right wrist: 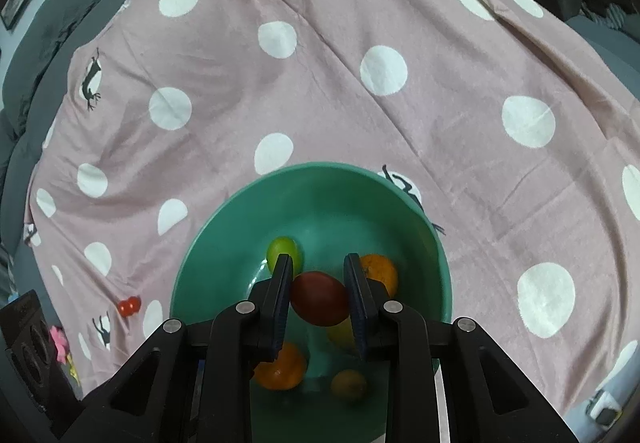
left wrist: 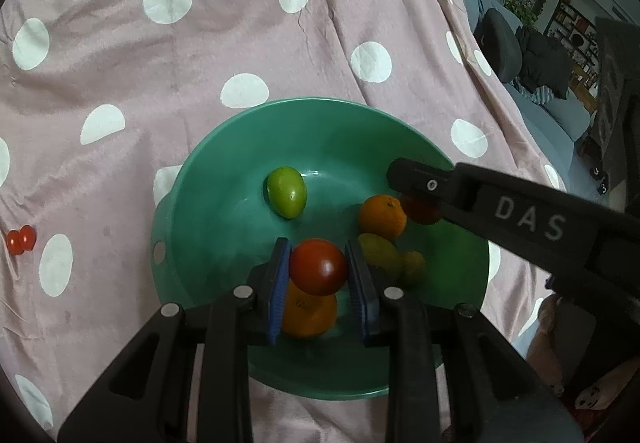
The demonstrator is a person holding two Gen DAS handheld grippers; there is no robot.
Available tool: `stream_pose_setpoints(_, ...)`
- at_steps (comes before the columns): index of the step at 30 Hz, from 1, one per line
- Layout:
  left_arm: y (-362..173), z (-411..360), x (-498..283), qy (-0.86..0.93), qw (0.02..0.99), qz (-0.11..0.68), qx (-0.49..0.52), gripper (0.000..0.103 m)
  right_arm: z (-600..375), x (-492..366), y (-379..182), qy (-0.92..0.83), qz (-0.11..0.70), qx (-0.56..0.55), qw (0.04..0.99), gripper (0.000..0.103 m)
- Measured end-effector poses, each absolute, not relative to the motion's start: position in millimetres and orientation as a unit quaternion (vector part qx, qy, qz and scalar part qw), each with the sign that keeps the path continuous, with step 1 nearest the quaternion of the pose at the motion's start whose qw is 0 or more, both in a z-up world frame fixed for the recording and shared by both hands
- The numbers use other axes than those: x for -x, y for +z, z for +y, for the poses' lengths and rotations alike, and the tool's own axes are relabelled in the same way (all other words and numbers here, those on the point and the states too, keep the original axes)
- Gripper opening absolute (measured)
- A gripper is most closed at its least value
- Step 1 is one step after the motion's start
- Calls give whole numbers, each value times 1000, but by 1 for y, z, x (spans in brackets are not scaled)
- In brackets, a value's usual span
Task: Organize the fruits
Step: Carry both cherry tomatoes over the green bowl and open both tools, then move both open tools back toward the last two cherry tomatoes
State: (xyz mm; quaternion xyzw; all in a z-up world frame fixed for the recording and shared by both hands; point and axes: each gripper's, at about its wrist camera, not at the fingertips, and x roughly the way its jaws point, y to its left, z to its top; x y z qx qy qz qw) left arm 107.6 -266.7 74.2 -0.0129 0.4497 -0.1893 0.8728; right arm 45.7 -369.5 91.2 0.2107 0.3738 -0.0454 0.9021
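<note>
A green bowl (left wrist: 224, 147) (right wrist: 208, 243) stands on a pink dotted cloth. My left gripper (left wrist: 318, 245) is shut on a red round fruit (left wrist: 318, 267) just above the bowl's near side. My right gripper (right wrist: 318, 259) is shut on a darker red fruit (right wrist: 320, 303) over the bowl; in the left wrist view the right gripper (left wrist: 416, 199) reaches in from the right with that fruit (left wrist: 422, 211). Loose in the bowl lie a green fruit (left wrist: 287, 197) (right wrist: 282, 249), two oranges (left wrist: 382, 217) (left wrist: 310, 313) and yellow-green fruits (left wrist: 380, 255).
A small red twin fruit (left wrist: 21, 239) (right wrist: 129, 306) lies on the cloth left of the bowl. The pink cloth (right wrist: 360, 103) stretches far beyond the bowl. Grey sofa cushions (right wrist: 60, 3) border it, and a black box (right wrist: 28, 347) sits at the lower left.
</note>
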Motion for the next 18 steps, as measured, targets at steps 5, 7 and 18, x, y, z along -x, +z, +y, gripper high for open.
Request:
stream_pose_setpoints(5,83,-258,-103,-186,882,434,22,54,-371,-46,91,-49,372,-211,903,50)
stream_pose_setpoints(7,90,-249,-98,-180,889,420,31,63,-371,-42,94,-48,358,-215,908,64)
stream_pose_setpoints(18,138,-136,-64,-105,925,357,77,76,-363,-33,111,-51,309,-207,927,65)
